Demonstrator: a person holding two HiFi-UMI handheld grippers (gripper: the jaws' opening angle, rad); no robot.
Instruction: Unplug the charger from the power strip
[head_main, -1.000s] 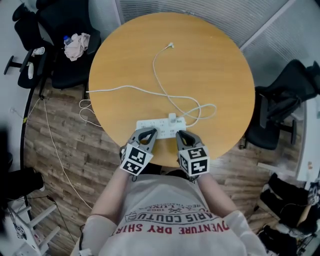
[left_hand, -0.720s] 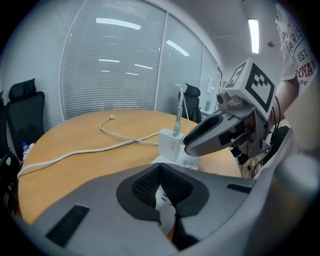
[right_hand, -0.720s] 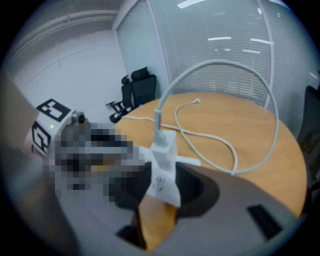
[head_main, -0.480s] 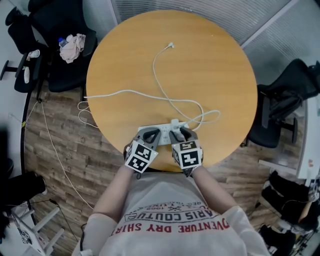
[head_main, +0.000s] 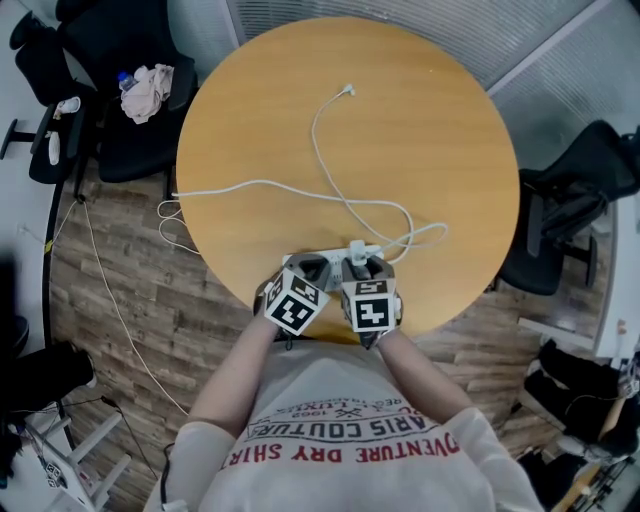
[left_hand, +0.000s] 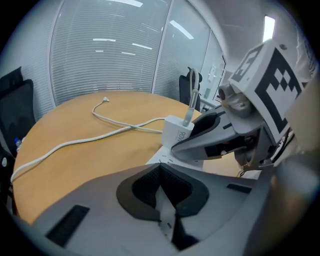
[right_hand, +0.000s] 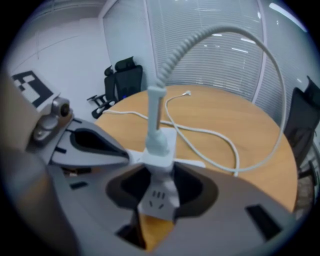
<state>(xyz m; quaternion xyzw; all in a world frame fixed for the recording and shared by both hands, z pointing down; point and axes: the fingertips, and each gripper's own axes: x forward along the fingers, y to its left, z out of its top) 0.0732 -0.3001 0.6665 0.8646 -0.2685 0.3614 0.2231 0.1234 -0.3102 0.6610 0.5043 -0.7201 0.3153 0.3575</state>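
Note:
A white power strip (head_main: 334, 262) lies at the near edge of the round wooden table (head_main: 420, 130). A white charger (head_main: 357, 248) stands plugged into it, and its cable (head_main: 330, 170) loops away over the table. My left gripper (head_main: 306, 264) is shut, its tips meeting over the strip (left_hand: 163, 156) just left of the charger (left_hand: 177, 131). My right gripper (head_main: 364, 263) has its jaws on either side of the charger (right_hand: 159, 147) and they are closing; I cannot see the pads pressing it. The strip's sockets (right_hand: 159, 197) show between the right jaws.
The strip's own lead (head_main: 230, 187) runs off the table's left edge to coils on the wood floor (head_main: 110, 290). Black office chairs stand at the left (head_main: 120, 110) and right (head_main: 580, 190). A cloth (head_main: 150, 90) lies on the left chair.
Both grippers have come down and forward onto the power strip and drawn closer together. The right jaws, shut a second ago, have spread and now flank the charger.

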